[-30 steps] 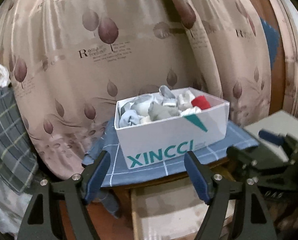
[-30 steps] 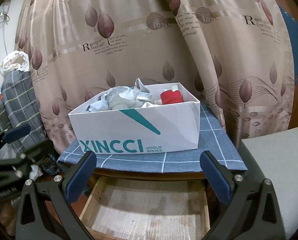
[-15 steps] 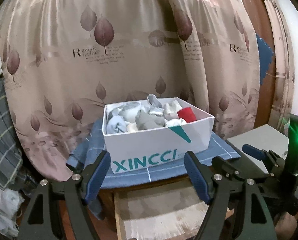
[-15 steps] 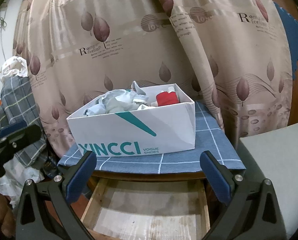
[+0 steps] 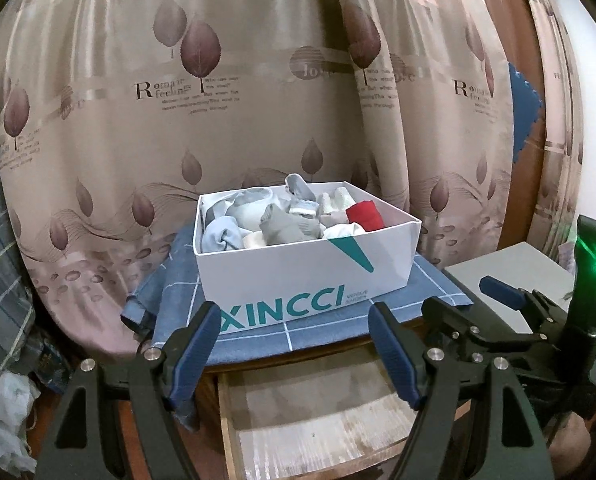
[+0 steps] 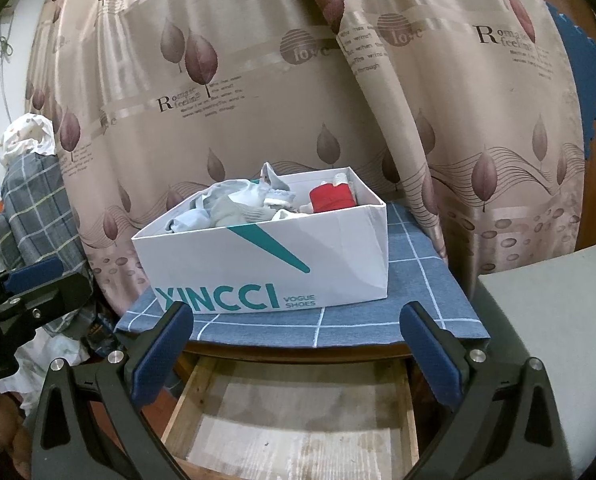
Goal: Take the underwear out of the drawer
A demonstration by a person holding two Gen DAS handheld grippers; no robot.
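A white XINCCI shoebox [image 5: 298,280] [image 6: 266,264] sits on a blue checked cloth and holds rolled underwear: grey pieces [image 5: 290,228], a light blue one [image 5: 222,240] and a red one [image 5: 363,216] [image 6: 331,198]. Under the cloth's front edge a wooden drawer [image 5: 317,420] [image 6: 298,420] stands pulled out, its visible floor bare. My left gripper [image 5: 294,320] hangs open in front of the box, above the drawer, with nothing between its fingers. My right gripper [image 6: 296,316] is also open and empty, level with the cloth's edge. Each gripper shows in the other's view: right gripper [image 5: 465,304], left gripper [image 6: 46,284].
A leaf-patterned curtain [image 5: 258,100] hangs close behind the box. A grey flat-topped surface [image 6: 545,320] stands to the right of the drawer. Plaid fabric [image 6: 34,208] and white bags are heaped at the left.
The left wrist view has swung and levelled, so the box now sits upright near its centre and the right gripper shows fully at its right. The right wrist view barely shifted.
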